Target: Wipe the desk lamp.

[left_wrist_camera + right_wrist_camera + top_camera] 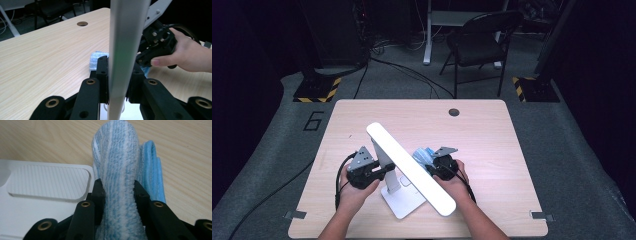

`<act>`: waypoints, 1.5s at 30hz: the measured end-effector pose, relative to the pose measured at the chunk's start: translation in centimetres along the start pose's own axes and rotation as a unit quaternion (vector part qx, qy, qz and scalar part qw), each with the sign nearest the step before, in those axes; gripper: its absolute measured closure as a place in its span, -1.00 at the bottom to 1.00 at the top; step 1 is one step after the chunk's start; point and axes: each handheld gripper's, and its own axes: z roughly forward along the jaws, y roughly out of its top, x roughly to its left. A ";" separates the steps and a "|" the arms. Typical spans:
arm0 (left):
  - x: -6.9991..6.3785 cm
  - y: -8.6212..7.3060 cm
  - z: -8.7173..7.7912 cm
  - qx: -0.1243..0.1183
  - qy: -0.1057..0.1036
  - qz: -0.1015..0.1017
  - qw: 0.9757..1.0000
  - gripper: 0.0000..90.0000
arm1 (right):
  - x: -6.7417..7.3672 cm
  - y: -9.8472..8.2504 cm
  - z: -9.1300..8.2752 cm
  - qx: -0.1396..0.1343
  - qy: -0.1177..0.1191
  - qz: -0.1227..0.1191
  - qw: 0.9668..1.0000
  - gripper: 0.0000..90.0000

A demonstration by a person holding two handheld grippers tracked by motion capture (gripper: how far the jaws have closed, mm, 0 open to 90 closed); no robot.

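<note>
My left gripper (117, 75) is clamped on the upright post (122, 50) of the white desk lamp (409, 167), which stands near my edge of the wooden table (472, 130). My right gripper (119, 192) pinches a folded blue-and-white cloth (117, 165) (fluffy, striped) just beside the lamp's flat base (47, 185), under its long slanted head.

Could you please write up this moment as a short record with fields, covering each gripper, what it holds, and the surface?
surface: wooden table
left gripper: shut on the upright arm of the white desk lamp
right gripper: shut on the blue and white cloth
lamp base: flat on the table, beside the cloth
lamp head: long white bar, tilted
</note>
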 end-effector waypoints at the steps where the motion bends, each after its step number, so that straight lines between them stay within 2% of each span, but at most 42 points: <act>1: 0.0 0.0 0.0 0.000 0.001 0.001 1.000 0.68 | 0.0 -0.1 -0.1 -0.001 0.000 -0.005 1.000 0.54; 4: 0.0 0.0 -0.1 0.006 0.000 0.000 1.000 0.68 | 0.1 -0.5 -0.6 0.003 0.005 -0.002 1.000 0.54; 5: 0.0 0.0 -0.1 0.005 0.001 0.001 1.000 0.68 | 0.1 -0.7 -0.8 0.002 0.004 -0.008 1.000 0.55; 9: -0.1 0.0 0.0 -0.001 0.007 0.002 1.000 0.68 | 0.0 -1.5 -1.6 0.004 0.017 0.003 1.000 0.55; 12: -0.1 0.0 0.0 0.000 0.006 0.001 1.000 0.68 | -0.2 -2.0 -2.1 0.006 0.025 -0.010 1.000 0.55; 14: -0.1 0.0 -0.1 0.006 0.002 0.002 1.000 0.68 | 0.0 -2.3 -2.5 0.008 0.023 -0.007 1.000 0.55; 17: -0.1 -0.1 -0.1 0.000 0.007 0.000 1.000 0.68 | 0.0 -2.7 -3.1 0.011 0.028 -0.016 0.999 0.55; 25: -0.1 -0.1 0.0 -0.002 0.010 -0.001 1.000 0.67 | 0.3 -4.5 -4.8 0.010 0.029 -0.020 0.999 0.55; 31: -0.1 0.0 -0.1 0.002 0.007 -0.001 1.000 0.68 | 0.5 -5.4 -6.2 0.023 0.041 -0.025 0.999 0.54; 36: 0.1 0.0 0.0 -0.001 -0.002 0.001 1.000 0.68 | 0.6 -5.3 -6.1 0.023 0.037 -0.031 0.999 0.54; 37: 0.1 0.0 0.0 -0.001 -0.005 0.001 1.000 0.68 | 0.7 -5.2 -6.0 0.028 0.035 -0.026 0.999 0.54; 38: 0.1 0.0 0.0 -0.001 -0.005 0.001 1.000 0.68 | 0.8 -5.1 -5.8 0.020 0.029 -0.024 0.999 0.54; 39: 0.1 0.0 0.0 0.000 -0.005 0.001 1.000 0.69 | 0.8 -5.0 -5.7 0.022 0.029 -0.031 0.999 0.54; 42: 0.2 0.0 -0.1 0.004 -0.013 0.001 1.000 0.69 | 0.7 -4.5 -5.4 0.029 0.028 -0.026 0.999 0.55; 45: 0.2 0.0 -0.1 0.004 -0.014 0.003 1.000 0.69 | 0.4 -4.0 -4.8 0.022 0.027 -0.025 0.999 0.55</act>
